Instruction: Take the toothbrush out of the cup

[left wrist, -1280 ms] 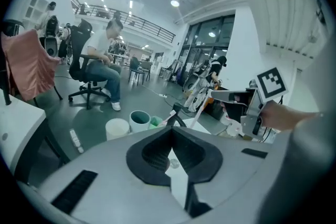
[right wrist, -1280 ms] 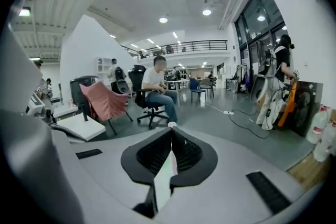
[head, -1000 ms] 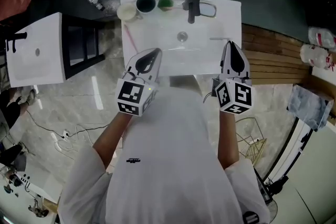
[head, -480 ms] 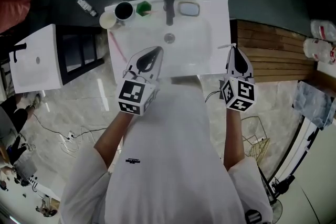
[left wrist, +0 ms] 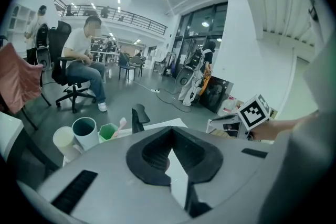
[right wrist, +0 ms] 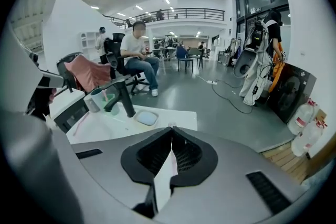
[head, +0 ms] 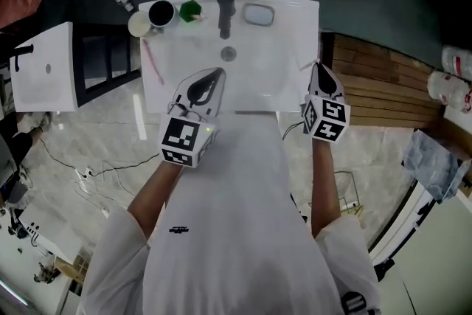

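- Left gripper point(left wrist: 170, 129): jaws together at the tips, with nothing between them.
- Right gripper point(right wrist: 171, 129): jaws together, also empty.
- In the head view, the left gripper hangs over the near edge of the sink point(head: 280, 77). It is on the person's side of the faucet point(head: 225, 11) and a little to its left, well apart from the cups.
- The right gripper is at the sink's near right corner, well to the right of the faucet.
- The toothbrush point(left wrist: 122, 123) stands in the green cup point(left wrist: 107, 132), its pink head leaning out over the rim. That cup sits on the back rim just left of the faucet.
- A dark cup point(head: 161, 12) comes next, farther left of the faucet, and a white cup point(head: 139, 24) is just beside it at the sink's back left corner.
- A second toothbrush point(head: 151, 61), also pink, lies flat along the sink's left rim, left of the faucet and nearer the person.
- A dish point(head: 258, 13) rests just right of the faucet.
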Tool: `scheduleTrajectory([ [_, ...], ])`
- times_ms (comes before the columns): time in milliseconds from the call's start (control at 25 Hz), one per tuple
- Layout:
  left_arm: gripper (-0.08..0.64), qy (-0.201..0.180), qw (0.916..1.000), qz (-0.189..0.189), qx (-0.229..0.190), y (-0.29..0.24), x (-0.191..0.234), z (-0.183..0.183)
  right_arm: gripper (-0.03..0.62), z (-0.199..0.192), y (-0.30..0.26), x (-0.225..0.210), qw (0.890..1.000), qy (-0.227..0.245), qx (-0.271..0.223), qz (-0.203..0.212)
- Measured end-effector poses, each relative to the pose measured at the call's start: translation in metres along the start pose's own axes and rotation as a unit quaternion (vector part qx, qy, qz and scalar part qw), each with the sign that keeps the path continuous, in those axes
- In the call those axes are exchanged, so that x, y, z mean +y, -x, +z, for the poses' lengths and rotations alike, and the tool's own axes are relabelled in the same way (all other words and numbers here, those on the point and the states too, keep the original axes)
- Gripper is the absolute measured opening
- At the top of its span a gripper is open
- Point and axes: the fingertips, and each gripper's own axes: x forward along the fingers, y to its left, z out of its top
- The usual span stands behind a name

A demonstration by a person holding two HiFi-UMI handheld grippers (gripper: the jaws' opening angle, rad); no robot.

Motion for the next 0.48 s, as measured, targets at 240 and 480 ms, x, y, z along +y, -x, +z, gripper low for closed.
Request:
scheduleTrajectory([
  [240,0.003,0.02,0.9996,0.019,0.006,-0.016,-0.002,-0.001,0.002,0.005,-0.031,-0.005,1.0,0.004,0.014,0.02],
  [480,0.003,0.029,0.999,0.032,0.008,-0.038,-0.002,0.004,0.0,0.001,-0.064,-0.017,0.999,-0.015,0.041,0.032],
])
